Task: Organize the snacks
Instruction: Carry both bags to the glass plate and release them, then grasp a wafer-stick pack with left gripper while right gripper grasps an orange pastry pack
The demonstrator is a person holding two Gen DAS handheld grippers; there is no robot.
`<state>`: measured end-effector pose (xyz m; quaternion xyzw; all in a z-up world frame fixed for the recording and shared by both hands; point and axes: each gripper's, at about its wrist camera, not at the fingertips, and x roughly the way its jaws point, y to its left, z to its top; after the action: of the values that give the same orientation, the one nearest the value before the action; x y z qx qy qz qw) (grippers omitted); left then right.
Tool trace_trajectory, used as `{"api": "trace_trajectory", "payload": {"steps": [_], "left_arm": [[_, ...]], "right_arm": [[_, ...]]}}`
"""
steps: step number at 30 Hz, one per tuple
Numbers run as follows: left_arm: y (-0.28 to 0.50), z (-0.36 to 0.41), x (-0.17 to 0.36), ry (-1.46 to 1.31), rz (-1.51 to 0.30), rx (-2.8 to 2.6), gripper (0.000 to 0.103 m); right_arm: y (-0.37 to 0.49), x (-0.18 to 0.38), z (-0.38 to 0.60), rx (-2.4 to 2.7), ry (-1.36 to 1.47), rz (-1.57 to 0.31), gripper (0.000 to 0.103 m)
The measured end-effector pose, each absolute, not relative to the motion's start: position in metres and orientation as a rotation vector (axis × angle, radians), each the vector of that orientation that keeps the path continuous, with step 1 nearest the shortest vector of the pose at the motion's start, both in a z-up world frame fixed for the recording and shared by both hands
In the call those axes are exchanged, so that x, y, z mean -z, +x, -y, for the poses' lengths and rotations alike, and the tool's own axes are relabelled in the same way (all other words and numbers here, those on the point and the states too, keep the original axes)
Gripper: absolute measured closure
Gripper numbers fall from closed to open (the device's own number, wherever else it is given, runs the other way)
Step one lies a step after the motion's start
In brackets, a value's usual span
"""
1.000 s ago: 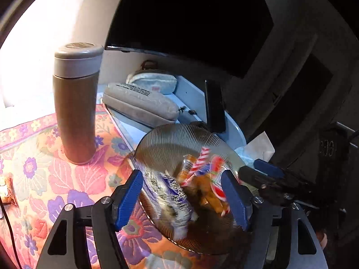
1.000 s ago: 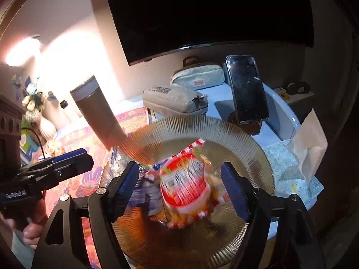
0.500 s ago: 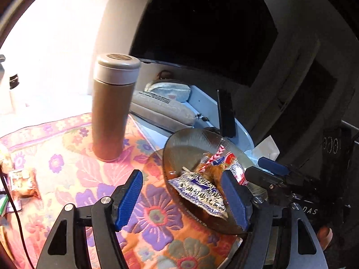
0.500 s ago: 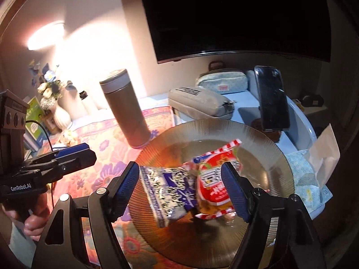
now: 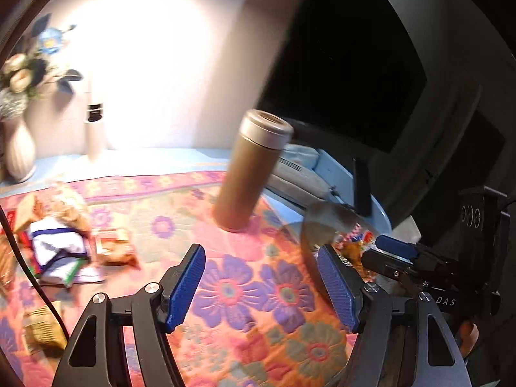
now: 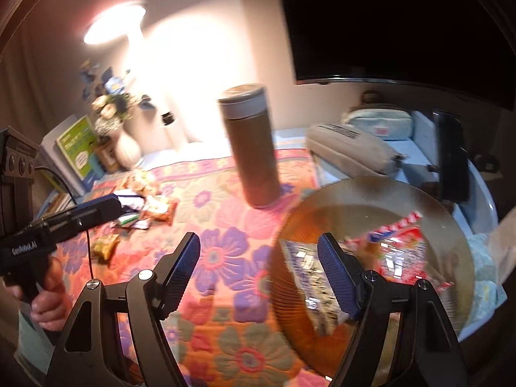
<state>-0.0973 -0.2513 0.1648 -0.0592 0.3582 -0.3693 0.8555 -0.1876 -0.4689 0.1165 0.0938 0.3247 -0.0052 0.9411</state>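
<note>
A ribbed amber glass plate [image 6: 371, 193] lies at the right on the floral cloth [image 6: 222, 254]. On it rest a blue-and-white snack packet [image 6: 306, 267] and a red packet [image 6: 403, 251]. Loose snack packets [image 5: 64, 245] lie in a pile at the cloth's left, and this snack pile [image 6: 145, 203] also shows in the right wrist view. My left gripper [image 5: 261, 287] is open and empty over the cloth, between pile and plate [image 5: 319, 222]. My right gripper [image 6: 259, 274] is open and empty, its right finger over the plate's left rim.
A tall brown thermos [image 6: 251, 148] stands on the cloth behind both grippers. Two fabric pouches [image 6: 351, 148], an upright phone [image 6: 451, 158] and a dark screen [image 6: 403, 25] are at the back right. A vase of flowers [image 5: 19, 129] stands at the back left.
Both grippers swung left off the plate, which slid from between the fingers to the right of each view. The loose snack pile came into view at the left. Jaws kept their width.
</note>
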Motion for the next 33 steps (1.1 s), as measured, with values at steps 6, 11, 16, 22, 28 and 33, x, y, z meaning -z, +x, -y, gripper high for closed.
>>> {"api": "trace_trajectory", "payload": {"steps": [6, 11, 16, 22, 28, 33], "left_arm": [[-0.090, 0.188, -0.174, -0.173, -0.714, 0.674, 0.034], [-0.085, 0.135, -0.180, -0.212, -0.677, 0.602, 0.034], [-0.082, 0.084, -0.183, -0.259, -0.645, 0.526, 0.034], [-0.073, 0.026, -0.181, -0.305, -0.615, 0.431, 0.034], [-0.051, -0.027, -0.160, -0.385, -0.638, 0.314, 0.031], [-0.026, -0.037, -0.125, -0.428, -0.702, 0.243, 0.022]], "right_arm": [[-0.169, -0.120, 0.429, -0.061, 0.140, -0.671, 0.028], [-0.153, -0.122, 0.397, -0.122, 0.109, -0.681, 0.028], [-0.133, -0.119, 0.369, -0.191, 0.099, -0.705, 0.028], [-0.102, -0.108, 0.336, -0.263, 0.103, -0.757, 0.028], [-0.065, -0.093, 0.309, -0.288, 0.096, -0.805, 0.028], [-0.029, -0.077, 0.299, -0.282, 0.110, -0.846, 0.028]]}}
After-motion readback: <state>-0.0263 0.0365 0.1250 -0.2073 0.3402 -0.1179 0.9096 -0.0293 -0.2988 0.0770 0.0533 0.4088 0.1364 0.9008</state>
